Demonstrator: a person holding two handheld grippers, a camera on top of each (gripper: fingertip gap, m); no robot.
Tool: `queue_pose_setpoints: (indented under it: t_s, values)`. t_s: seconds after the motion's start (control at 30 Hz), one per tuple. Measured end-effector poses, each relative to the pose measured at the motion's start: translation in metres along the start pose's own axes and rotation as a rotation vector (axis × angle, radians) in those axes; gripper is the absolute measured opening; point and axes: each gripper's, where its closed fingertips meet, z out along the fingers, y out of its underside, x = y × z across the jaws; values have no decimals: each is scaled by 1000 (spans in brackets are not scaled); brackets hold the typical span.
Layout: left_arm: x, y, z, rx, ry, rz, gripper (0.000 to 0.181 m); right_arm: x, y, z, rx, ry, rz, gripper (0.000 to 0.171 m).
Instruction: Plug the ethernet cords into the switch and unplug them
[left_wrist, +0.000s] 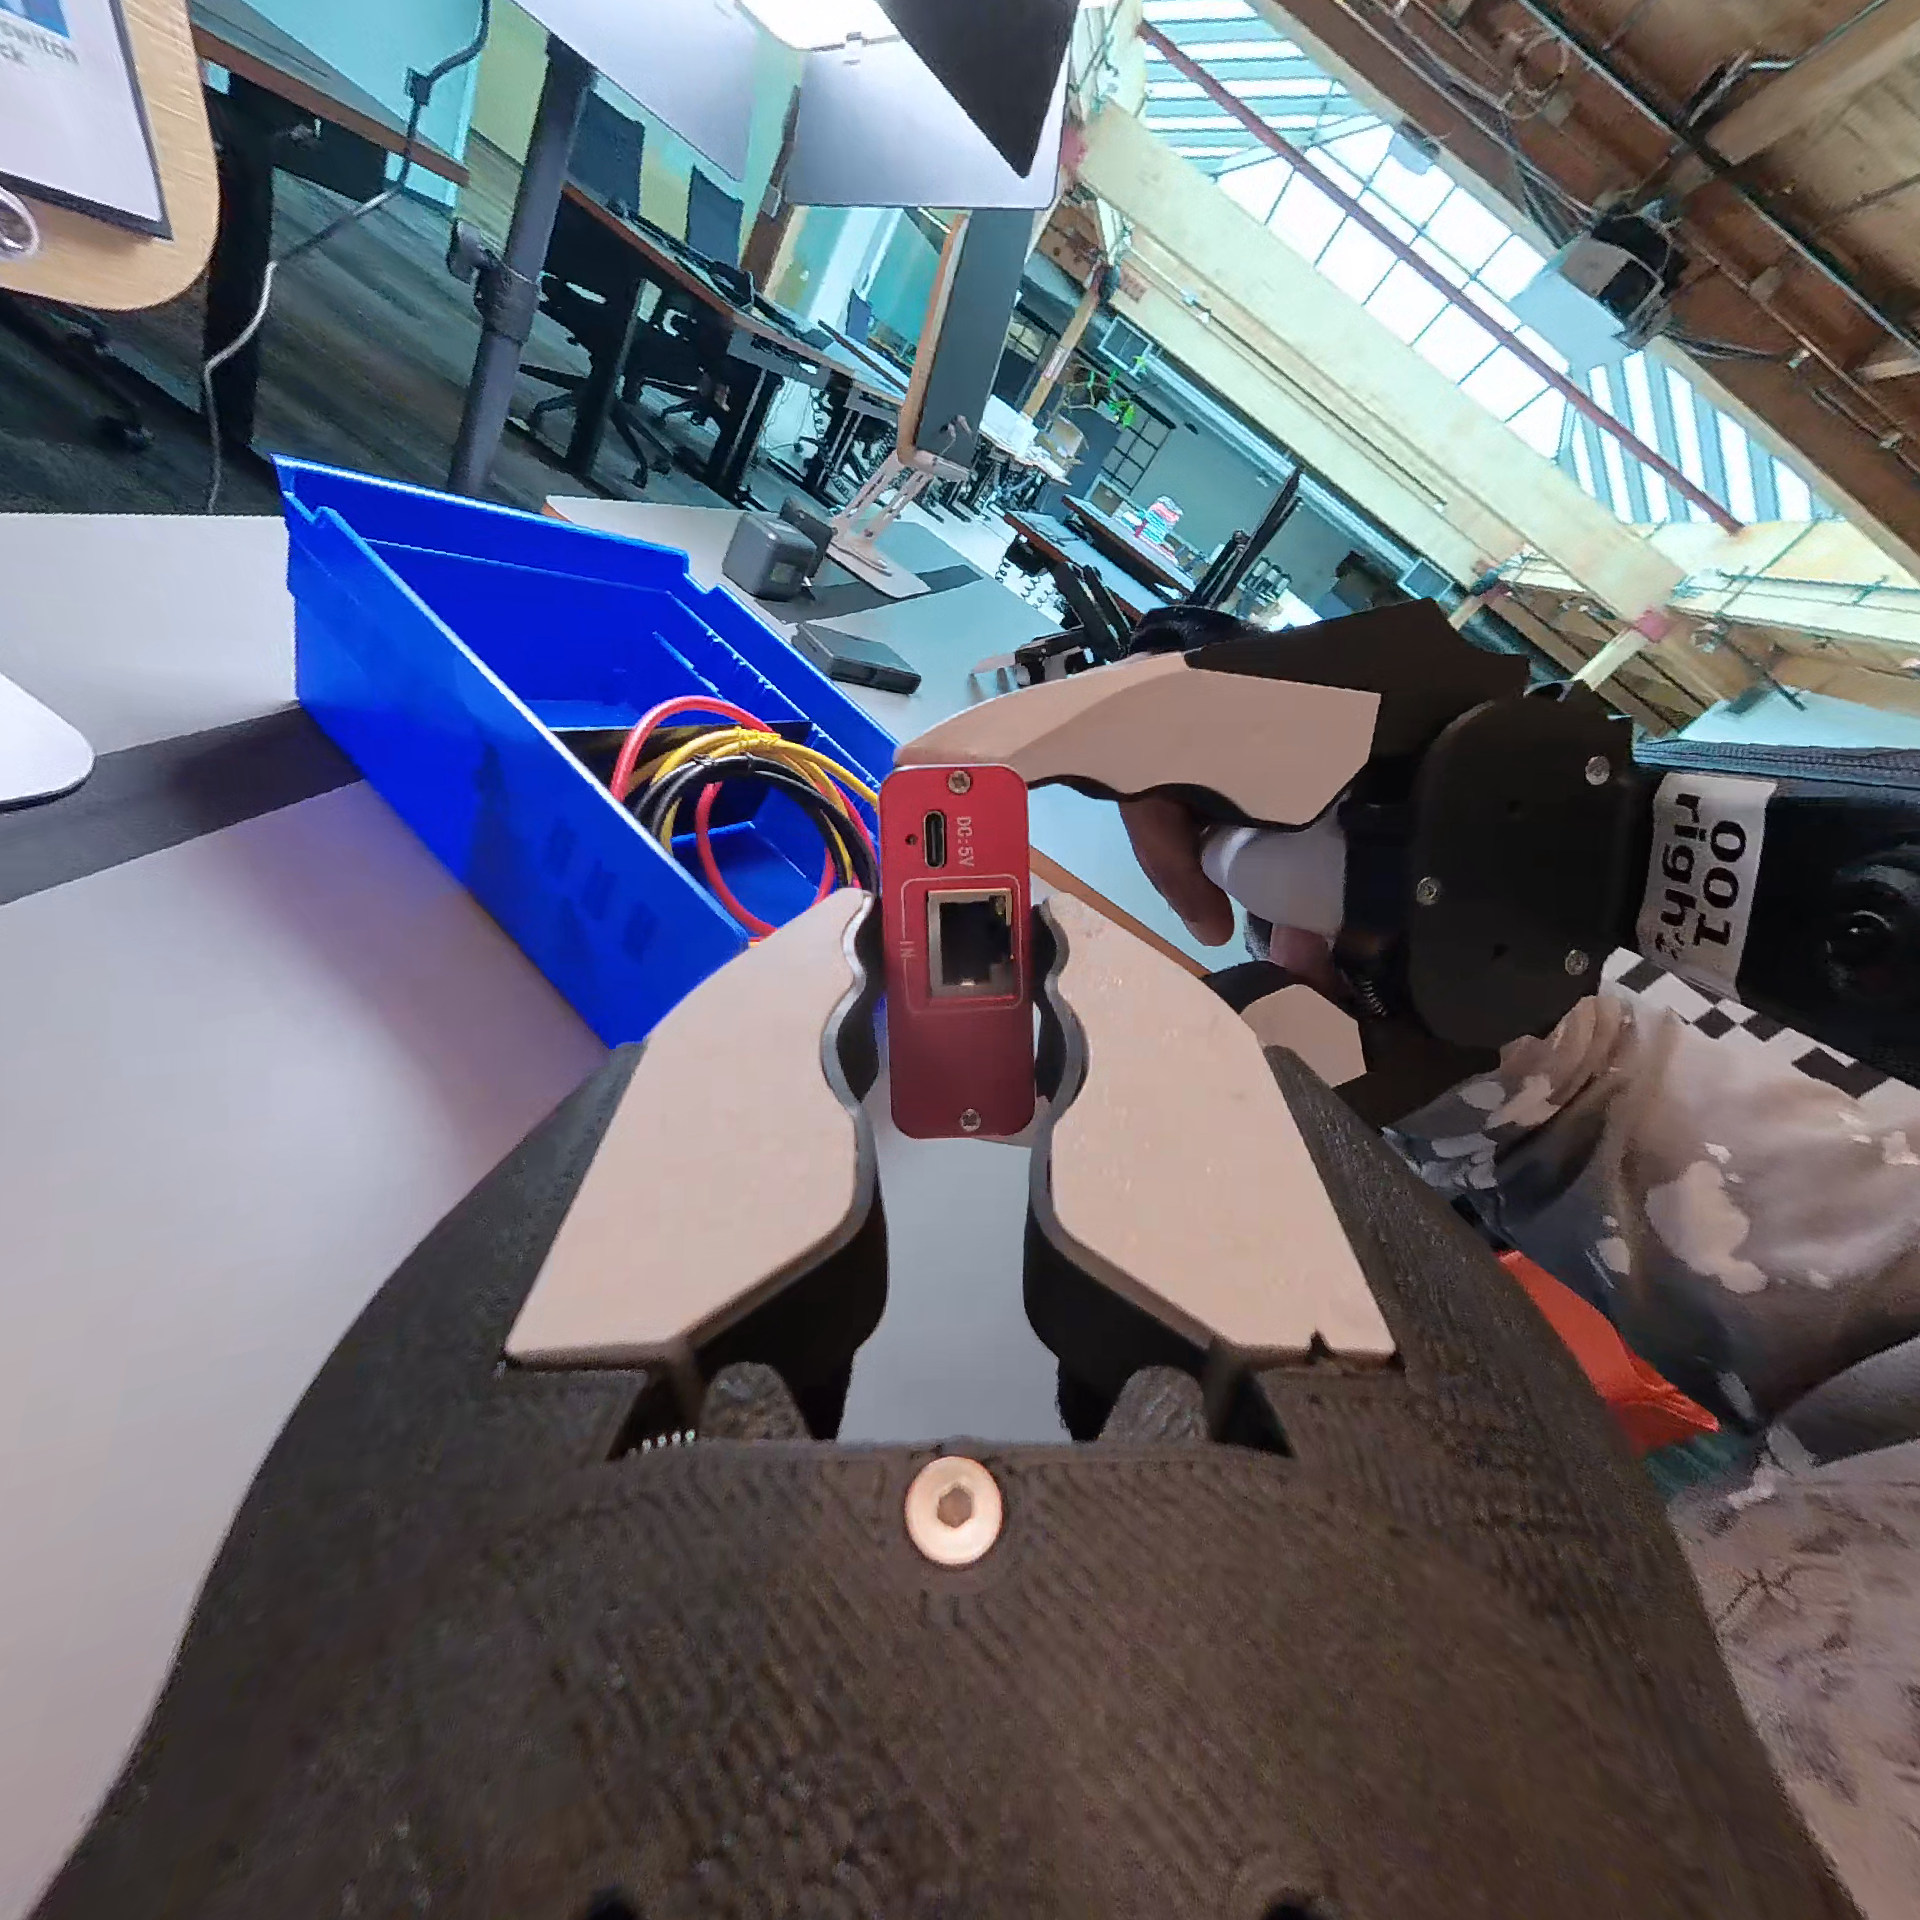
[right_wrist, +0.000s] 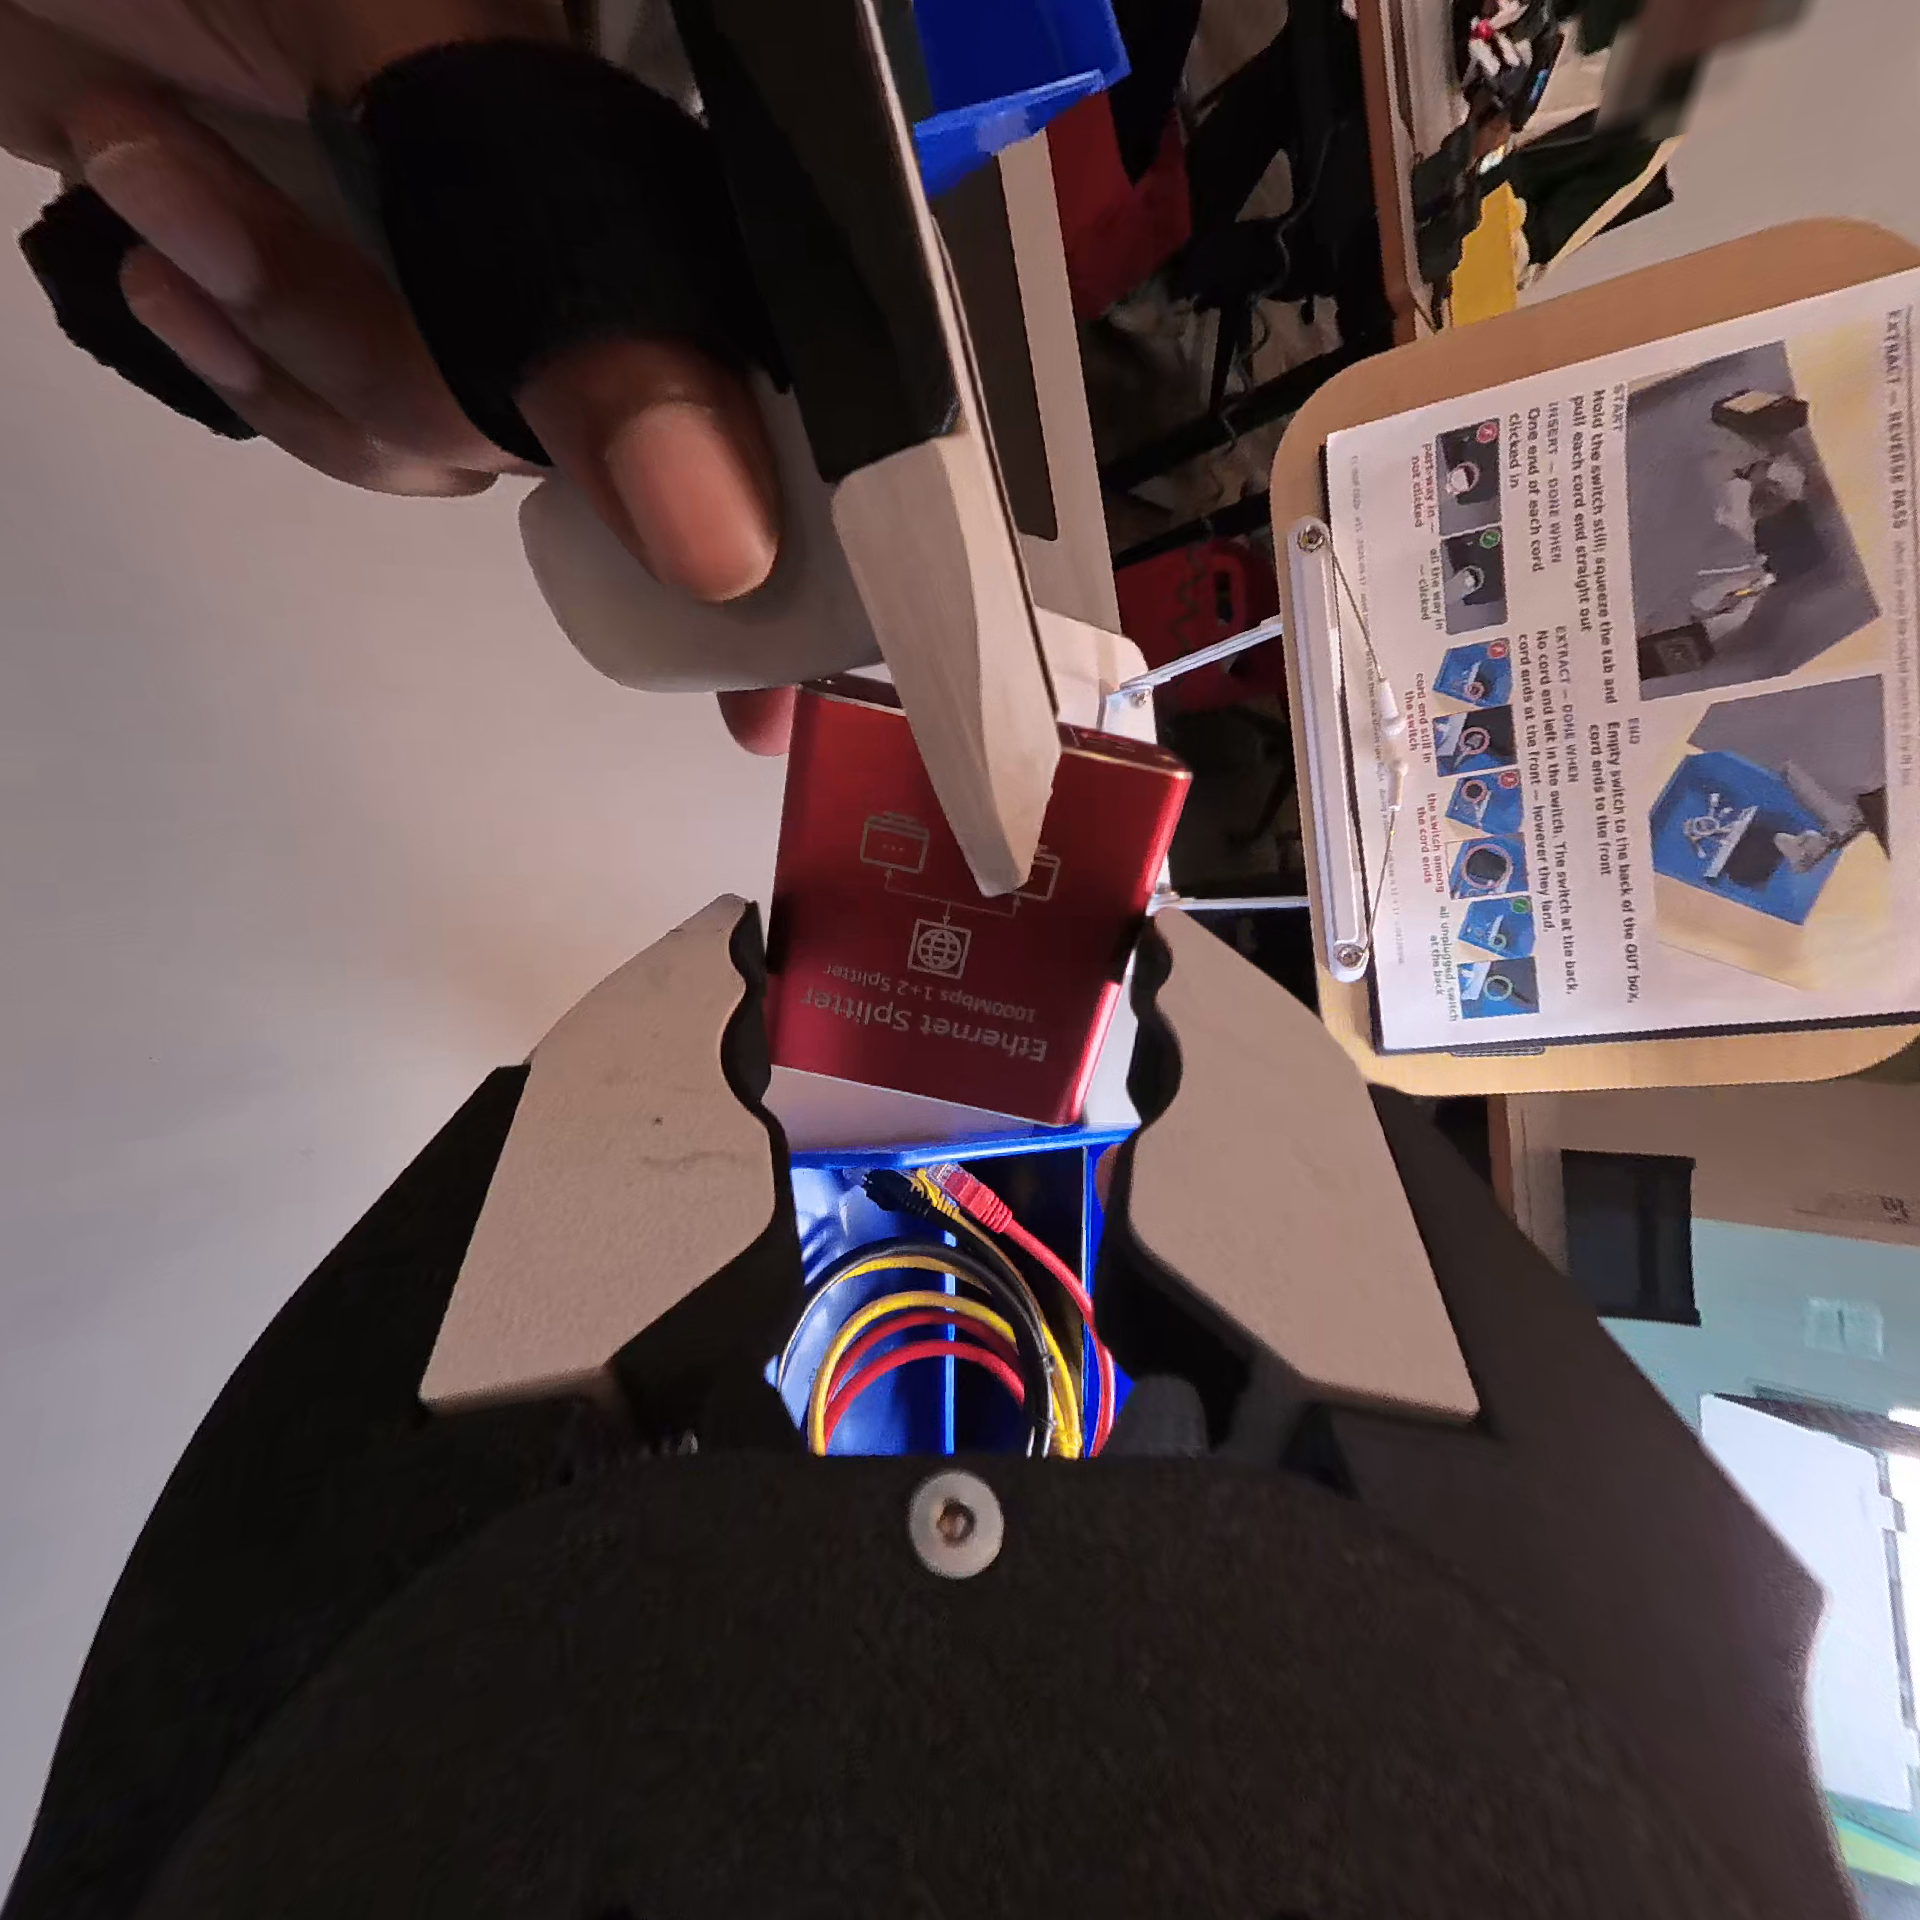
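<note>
just a red metal switch (left_wrist: 958, 951)

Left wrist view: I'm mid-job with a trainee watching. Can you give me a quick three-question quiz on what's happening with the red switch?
1. True or false: an ethernet cord is plugged into the port on the facing end of the red metal switch.
2. Where are the coiled red, yellow and black ethernet cords?
A. in the blue plastic bin
B. loose on the grey table
C. between the right gripper's fingers
3. Fill in: the switch is clamped across its thin sides by the ____ gripper.

Key: 1 false, the port is empty; 2 A; 3 left.
</note>
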Motion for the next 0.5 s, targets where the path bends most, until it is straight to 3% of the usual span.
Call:
queue_pose_setpoints:
  t_s: [0.13, 0.23, 0.37, 0.5]
  values:
    - [2, -4, -2, 14, 29, -12, 27, 4, -1, -2, 20, -65, 45, 66]
    - [1, -12, -10, 36, 31, -4, 41, 35, 18, -4, -6, -90, 124, 66]
    - [-2, -25, -24, 44, -1, 56, 42, 95, 86, 10, -159, -116, 263, 66]
    - [-4, -27, -36, -47, -126, 275, 47, 129, 179, 42, -327, -175, 407, 66]
